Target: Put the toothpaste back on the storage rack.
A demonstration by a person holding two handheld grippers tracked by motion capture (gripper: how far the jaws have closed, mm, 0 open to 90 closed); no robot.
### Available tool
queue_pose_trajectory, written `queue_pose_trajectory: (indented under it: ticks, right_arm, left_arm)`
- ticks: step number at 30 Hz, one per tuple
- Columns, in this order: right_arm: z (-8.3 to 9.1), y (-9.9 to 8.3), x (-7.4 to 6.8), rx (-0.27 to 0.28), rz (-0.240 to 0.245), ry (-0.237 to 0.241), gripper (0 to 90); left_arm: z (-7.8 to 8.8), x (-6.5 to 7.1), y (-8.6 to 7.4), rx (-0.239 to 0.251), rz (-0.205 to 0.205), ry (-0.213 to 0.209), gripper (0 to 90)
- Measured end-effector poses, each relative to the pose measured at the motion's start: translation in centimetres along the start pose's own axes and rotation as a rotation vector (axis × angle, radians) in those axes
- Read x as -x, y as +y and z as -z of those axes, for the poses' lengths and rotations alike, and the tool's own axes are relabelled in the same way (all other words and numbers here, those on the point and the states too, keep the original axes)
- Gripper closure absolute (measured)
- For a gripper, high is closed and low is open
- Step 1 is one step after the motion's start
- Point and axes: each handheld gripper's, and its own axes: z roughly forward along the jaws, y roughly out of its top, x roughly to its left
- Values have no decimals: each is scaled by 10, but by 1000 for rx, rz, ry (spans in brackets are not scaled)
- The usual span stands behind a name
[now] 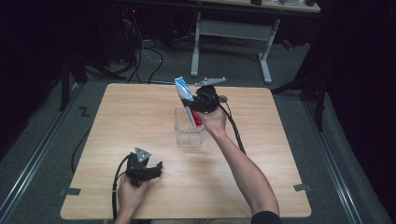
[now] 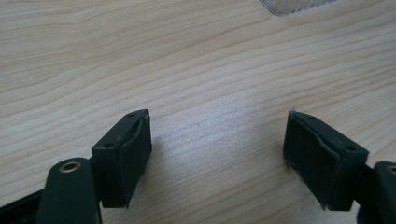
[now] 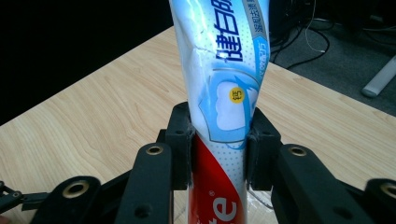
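A blue, white and red toothpaste tube [image 1: 186, 98] is held upright and tilted above a clear plastic box [image 1: 189, 132] in the middle of the wooden table [image 1: 116, 121]. My right gripper [image 1: 200, 103] is shut on the tube [image 3: 224, 93] at its middle, its pads [image 3: 180, 140] pressing both sides. The tube's red lower end reaches down into the box. My left gripper [image 1: 154, 169] rests low near the table's front, open, its pads [image 2: 133, 149] wide apart over bare wood with nothing between them. A corner of the clear box [image 2: 292, 5] shows at the top of the left gripper view.
Dark floor with cables [image 1: 144, 56] lies beyond the table's far edge, and the white legs of a desk [image 1: 231, 42] stand behind. Metal rails [image 1: 42, 140] run along both sides of the table.
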Motion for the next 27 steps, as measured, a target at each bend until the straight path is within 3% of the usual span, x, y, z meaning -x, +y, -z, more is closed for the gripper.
queue_pose_trajectory:
  ticks: [16, 27]
  right_arm:
    - [-8, -12, 5, -37, -21, -15, 672]
    - [-11, -21, 6, -74, 11, -42, 669]
  left_arm:
    - [0, 0, 0, 0, 0, 0, 241]
    - [0, 0, 0, -1, 0, 0, 241]
